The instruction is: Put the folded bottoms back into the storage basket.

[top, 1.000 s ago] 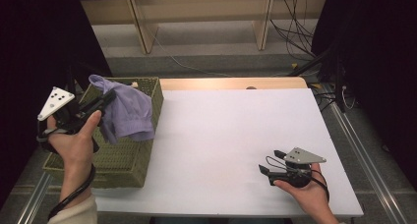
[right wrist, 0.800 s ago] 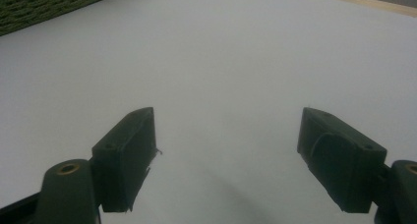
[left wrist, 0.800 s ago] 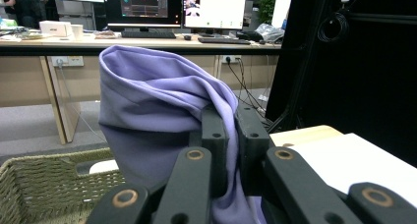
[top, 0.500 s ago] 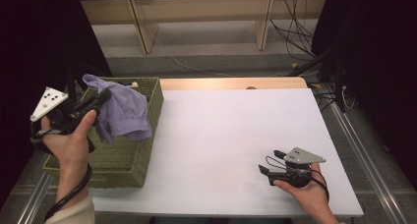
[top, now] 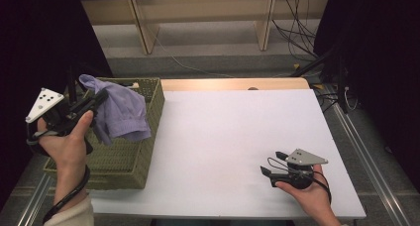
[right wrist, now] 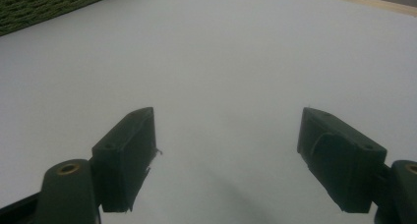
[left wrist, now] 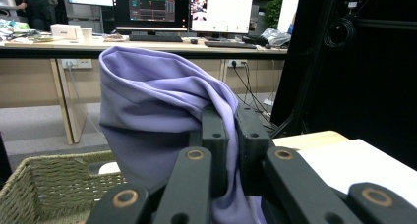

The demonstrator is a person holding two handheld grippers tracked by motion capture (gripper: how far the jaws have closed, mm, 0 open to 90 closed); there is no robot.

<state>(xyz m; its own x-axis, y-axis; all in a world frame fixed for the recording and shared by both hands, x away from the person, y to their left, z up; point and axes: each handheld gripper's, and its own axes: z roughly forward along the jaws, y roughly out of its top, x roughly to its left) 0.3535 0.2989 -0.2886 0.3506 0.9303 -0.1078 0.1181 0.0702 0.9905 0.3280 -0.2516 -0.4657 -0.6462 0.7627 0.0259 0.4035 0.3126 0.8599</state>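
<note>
Currently: a person lifts a purple cloth out of a woven basket at the left end of the worktop.
Left hand-held gripper: jaws together, clamped on a bunched fold of the cloth; in the left gripper view the fabric is pinched between the two black jaws and rises above them.
Right hand-held gripper: jaws apart with nothing between them, resting low on the worktop near its front right corner; the right gripper view looks along the bare white surface toward the basket's edge.
Where the cloth is: hanging from the left jaws over the basket, its loose end draped down inside, near the right-hand wall.
Key relation: the cloth's long axis runs roughly downward from the grip; the open worktop lies to the right of it, and the right hand-held gripper is well apart from it, so the left hand is by far the nearer one.
Likely next move: carrying the cloth rightward over the basket rim, which the dangling end could catch on.
Surface: plain white board, wooden strip along the far edge.
Room: dark curtains at both sides; desks, monitors and cables beyond.
</note>
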